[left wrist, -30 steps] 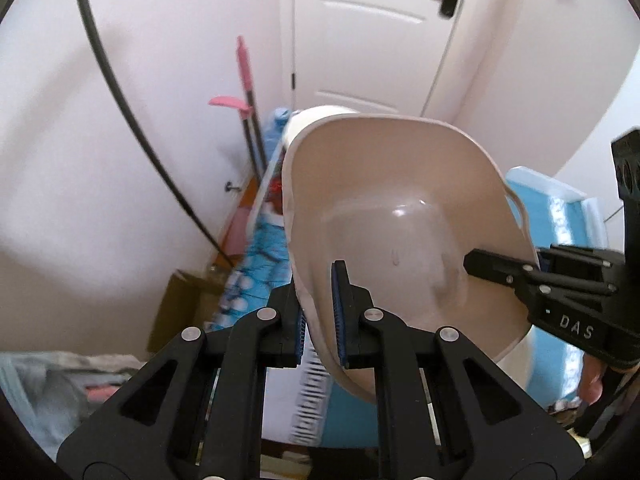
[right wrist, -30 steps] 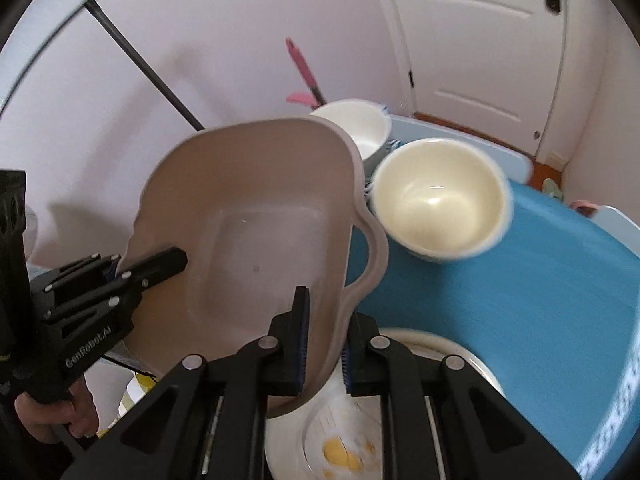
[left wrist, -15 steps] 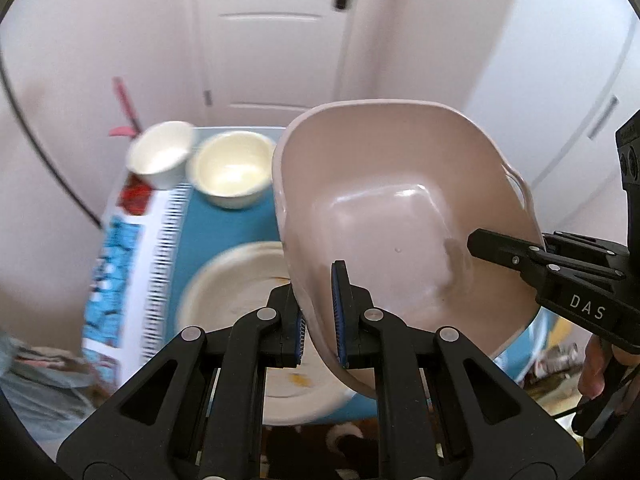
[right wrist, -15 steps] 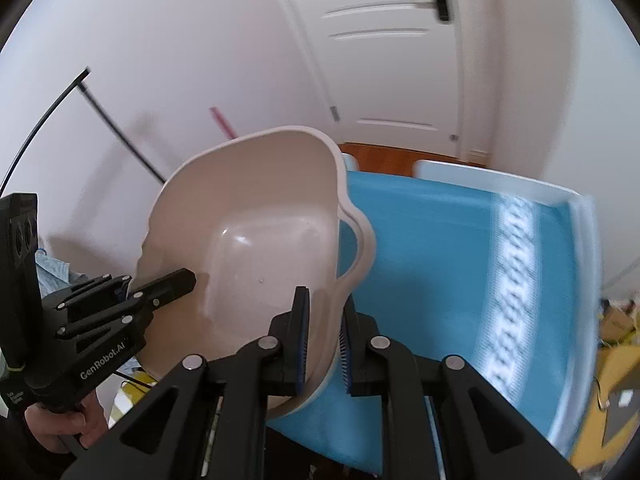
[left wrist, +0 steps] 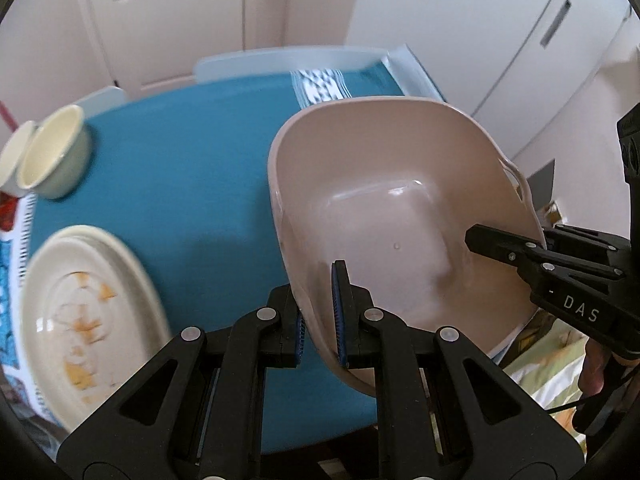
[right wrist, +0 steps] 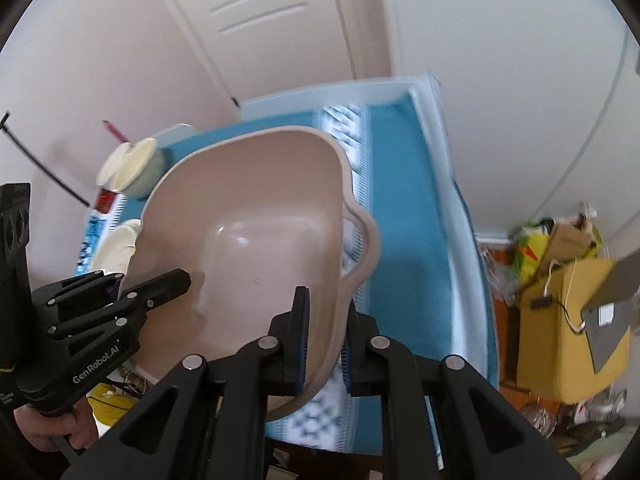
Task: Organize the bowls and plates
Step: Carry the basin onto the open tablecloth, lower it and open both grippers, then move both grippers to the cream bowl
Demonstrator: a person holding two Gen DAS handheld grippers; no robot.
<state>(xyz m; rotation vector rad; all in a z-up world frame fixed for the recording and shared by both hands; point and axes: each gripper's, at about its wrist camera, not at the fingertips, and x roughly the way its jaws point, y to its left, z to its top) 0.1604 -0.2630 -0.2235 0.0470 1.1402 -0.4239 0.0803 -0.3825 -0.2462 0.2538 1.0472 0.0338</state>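
1. Left wrist view: left gripper pinches the beige basin's near wall, held above the blue table; a careless drop could clip the dirty plate.
2. Right wrist view: right gripper clamps the basin's handle-side rim; uneven pulling could twist it loose.

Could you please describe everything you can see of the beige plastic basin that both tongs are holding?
The basin is a deep, rounded-rectangular tub of smooth, glossy beige plastic with a rolled rim and a cut-out loop handle on one end wall. It is empty apart from a tiny droplet on its floor. It is tilted, its opening turned toward the cameras, above the near part of the blue-covered table. The left tongs clamp one rim wall and the right tongs clamp the wall by the handle; nothing else touches it.
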